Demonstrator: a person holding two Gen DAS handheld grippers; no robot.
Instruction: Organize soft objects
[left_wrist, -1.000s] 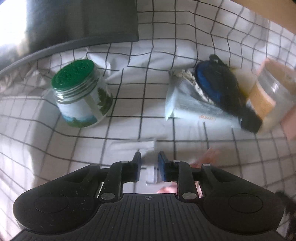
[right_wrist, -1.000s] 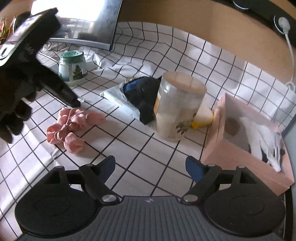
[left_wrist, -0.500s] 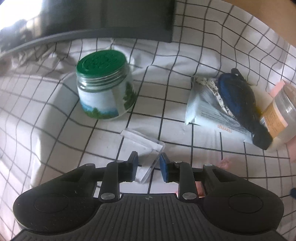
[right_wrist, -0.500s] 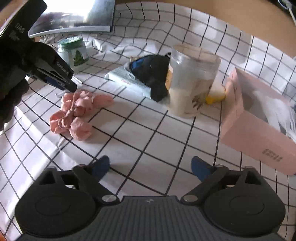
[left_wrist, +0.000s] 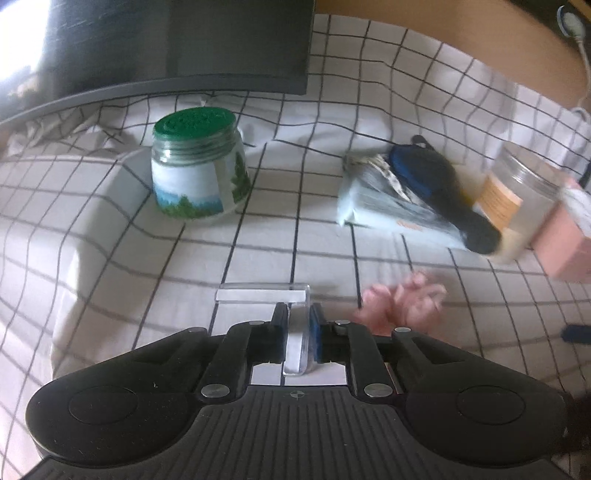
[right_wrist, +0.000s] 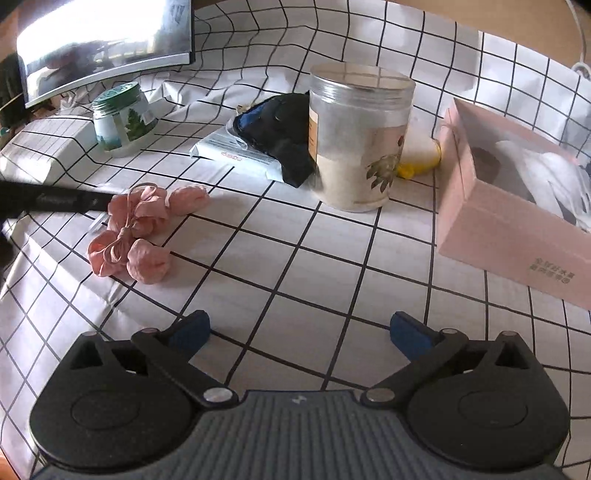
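- Lately the left gripper (left_wrist: 297, 332) has swung across the checked cloth (right_wrist: 295, 266); a second ago the green-lidded jar (left_wrist: 197, 166) sat far to its left, and now it stands up ahead, with the view more level
- Its jaws are pinched on a clear plastic piece (left_wrist: 295, 343), an L-shaped bit of hard, glassy stuff, lifted with it rather than lying flat as it did half a second ago
- That piece is rigid, so by my reckoning it is being cleared aside, not sorted as a soft thing
- Meanwhile the right gripper (right_wrist: 299, 330) hangs over bare cloth, jaws spread wide and holding nothing
- The pink cloth bundle (right_wrist: 136, 232), soft, puffy lobes tied with cord, lies on the cloth just right of the left gripper, untouched
- The pink box (right_wrist: 506, 229), stiff card with its top open, holds something white and stands well apart to the right, beyond the tall clear tub (right_wrist: 360, 136)
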